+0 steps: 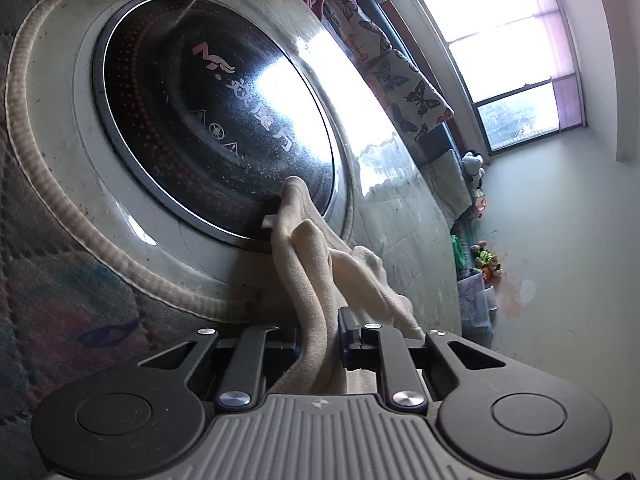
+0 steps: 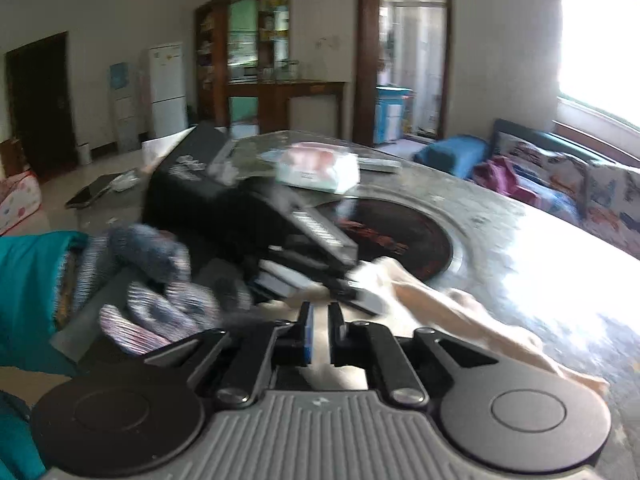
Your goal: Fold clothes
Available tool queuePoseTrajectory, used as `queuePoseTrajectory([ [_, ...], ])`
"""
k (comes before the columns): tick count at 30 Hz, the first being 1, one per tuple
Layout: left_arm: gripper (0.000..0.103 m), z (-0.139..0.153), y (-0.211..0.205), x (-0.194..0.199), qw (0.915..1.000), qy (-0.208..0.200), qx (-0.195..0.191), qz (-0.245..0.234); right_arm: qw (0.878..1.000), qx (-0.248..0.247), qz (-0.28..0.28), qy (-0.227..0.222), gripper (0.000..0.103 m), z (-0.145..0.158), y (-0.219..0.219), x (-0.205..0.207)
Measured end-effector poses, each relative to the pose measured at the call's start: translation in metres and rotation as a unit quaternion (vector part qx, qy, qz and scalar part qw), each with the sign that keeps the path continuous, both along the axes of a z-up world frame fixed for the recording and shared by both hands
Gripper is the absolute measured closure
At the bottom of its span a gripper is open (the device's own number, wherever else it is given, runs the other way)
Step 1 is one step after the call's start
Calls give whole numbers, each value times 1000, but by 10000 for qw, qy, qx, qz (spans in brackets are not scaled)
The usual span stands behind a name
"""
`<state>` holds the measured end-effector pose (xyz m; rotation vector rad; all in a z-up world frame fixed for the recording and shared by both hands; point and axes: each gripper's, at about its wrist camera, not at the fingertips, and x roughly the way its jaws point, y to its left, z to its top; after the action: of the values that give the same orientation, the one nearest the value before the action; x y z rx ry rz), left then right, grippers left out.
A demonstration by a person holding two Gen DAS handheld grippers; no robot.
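the left gripper [image 1: 320, 336] is clamped on the crumpled cream knit garment [image 1: 308, 256], lying at six o'clock of the round black glass hotplate [image 1: 208, 112]. the right gripper [image 2: 319, 328] is closed, empty. folding looks barely begun; every fold remains.

Soft matt cream cloth [image 1: 316, 280] lies at six o'clock of the glossy black glass disc [image 1: 208, 120] set in a smooth, shiny table [image 1: 408, 240].
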<state>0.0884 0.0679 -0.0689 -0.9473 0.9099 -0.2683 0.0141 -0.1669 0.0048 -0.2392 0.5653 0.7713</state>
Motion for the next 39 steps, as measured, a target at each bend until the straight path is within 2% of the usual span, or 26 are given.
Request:
queuePoseTrajectory([
  [4,85,4,-2,-1,9998,-123,158,-51,9971,1,-758,82,91,-1,-39,13],
  [6,85,8,-6,-1,9992,-221,325,-101,9918,15,-1272,141,85,-4,-63,22],
  [10,85,14,-17,-2,9970,-374,649,-205,9742,223,-2214,379,83,-16,-118,40],
  [14,85,18,-25,-1,9947,-460,888,-260,9591,513,-2700,679,73,-33,-153,57],
  [16,85,20,-29,-2,9932,-498,1016,-288,9533,636,-2840,812,69,-41,-164,63],
  [23,85,28,-40,-8,9850,-664,1538,-401,9365,1345,-2998,1221,68,-65,-183,73],
  [26,85,30,-45,-9,9808,-744,1743,-455,9375,1405,-2955,1186,68,-65,-182,73],
  [28,85,32,-48,-8,9788,-791,1825,-484,9396,1388,-2902,1174,79,-64,-179,74],
  [29,85,34,-49,-8,9781,-814,1852,-494,9390,1416,-2893,1209,89,-64,-178,75],
  [33,87,42,-56,-8,9750,-915,1947,-551,9358,1579,-2930,1162,92,-58,-181,67],
  [39,88,53,-77,-1,9693,-1118,2047,-773,9365,1585,-3025,797,93,-36,-189,53],
])
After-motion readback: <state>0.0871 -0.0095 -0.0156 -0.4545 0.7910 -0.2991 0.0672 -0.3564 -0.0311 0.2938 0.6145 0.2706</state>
